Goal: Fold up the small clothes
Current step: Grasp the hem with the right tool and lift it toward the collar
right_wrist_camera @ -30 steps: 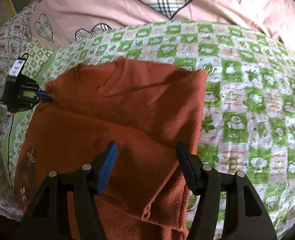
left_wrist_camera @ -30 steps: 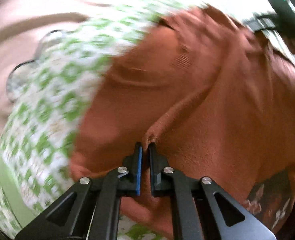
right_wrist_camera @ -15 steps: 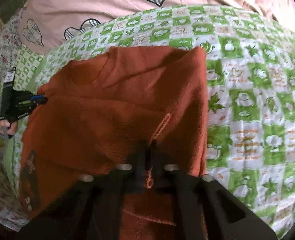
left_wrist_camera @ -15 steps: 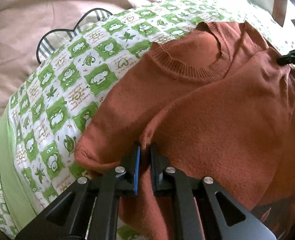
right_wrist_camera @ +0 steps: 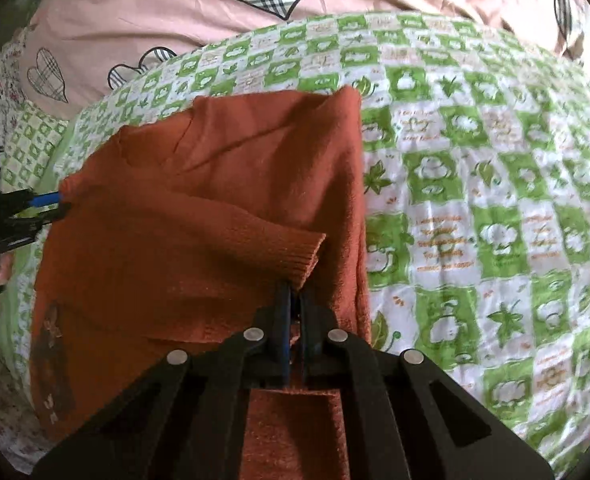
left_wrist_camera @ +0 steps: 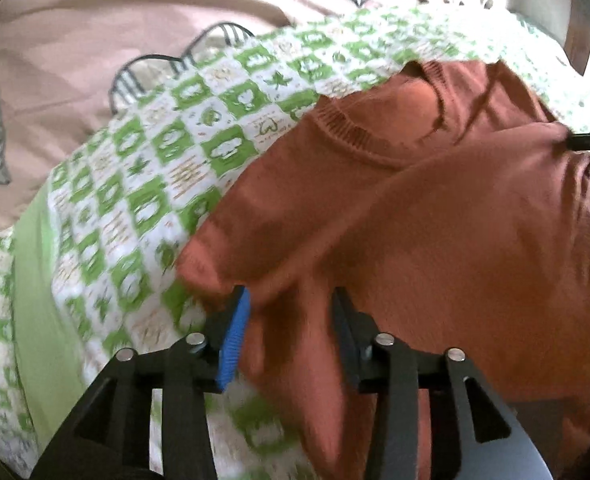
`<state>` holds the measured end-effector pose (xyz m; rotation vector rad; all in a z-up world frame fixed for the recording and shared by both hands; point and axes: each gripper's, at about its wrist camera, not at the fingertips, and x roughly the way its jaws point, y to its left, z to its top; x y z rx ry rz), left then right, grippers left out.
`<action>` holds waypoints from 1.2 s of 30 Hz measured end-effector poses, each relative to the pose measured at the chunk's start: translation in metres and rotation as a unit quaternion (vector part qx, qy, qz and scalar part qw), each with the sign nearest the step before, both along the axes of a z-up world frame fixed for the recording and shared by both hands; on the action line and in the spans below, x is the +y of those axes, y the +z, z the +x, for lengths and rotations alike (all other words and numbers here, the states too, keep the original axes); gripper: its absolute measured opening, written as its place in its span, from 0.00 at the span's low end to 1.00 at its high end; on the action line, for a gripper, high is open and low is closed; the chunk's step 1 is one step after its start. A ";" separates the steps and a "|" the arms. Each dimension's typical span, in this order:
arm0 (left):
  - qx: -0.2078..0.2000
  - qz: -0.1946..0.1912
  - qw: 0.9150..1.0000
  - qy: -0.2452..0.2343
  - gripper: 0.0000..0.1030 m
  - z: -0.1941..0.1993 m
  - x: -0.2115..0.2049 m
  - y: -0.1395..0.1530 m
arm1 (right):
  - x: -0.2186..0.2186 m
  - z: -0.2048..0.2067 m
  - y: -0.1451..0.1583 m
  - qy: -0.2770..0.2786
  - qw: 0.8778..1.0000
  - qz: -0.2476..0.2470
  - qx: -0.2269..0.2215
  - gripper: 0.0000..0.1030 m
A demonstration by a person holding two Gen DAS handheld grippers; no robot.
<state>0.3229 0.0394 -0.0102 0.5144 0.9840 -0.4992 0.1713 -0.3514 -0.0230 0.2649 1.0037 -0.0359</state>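
A: Where's the sweater (right_wrist_camera: 199, 216)?

B: Spread on the bed's green-checked sheet (right_wrist_camera: 475, 184), toward its left side. The right claw (right_wrist_camera: 293, 300) is clenched on a ribbed sleeve cuff; the left claw (left_wrist_camera: 291, 312) is released, fingers straddling the shoulder edge.

A: How will it handle?

B: Probably soft, light, floppy knit. I'd pinch cuffs and seams.

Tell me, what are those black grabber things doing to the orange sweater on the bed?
A person is folding a small orange sweater on a green checked blanket. The right hand-held gripper is pinched shut on the sweater by the sleeve cuff, which lies folded across the body. The left hand-held gripper is open, with the sweater's edge between its fingers. Pink heart-print bedding lies behind.
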 end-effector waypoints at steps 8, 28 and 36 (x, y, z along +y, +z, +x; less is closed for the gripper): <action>0.024 -0.111 0.987 0.109 0.53 -0.077 0.059 0.010 | -0.009 -0.008 -0.002 -0.034 0.999 0.006 0.002 0.04; 0.069 -0.237 0.936 0.252 0.60 -0.250 0.105 -0.018 | 0.001 -0.181 0.014 -0.075 0.988 0.112 -0.075 0.53; 0.116 -0.271 0.923 0.248 0.61 -0.327 0.125 -0.039 | 0.001 -0.247 -0.006 -0.052 0.988 0.135 -0.046 0.53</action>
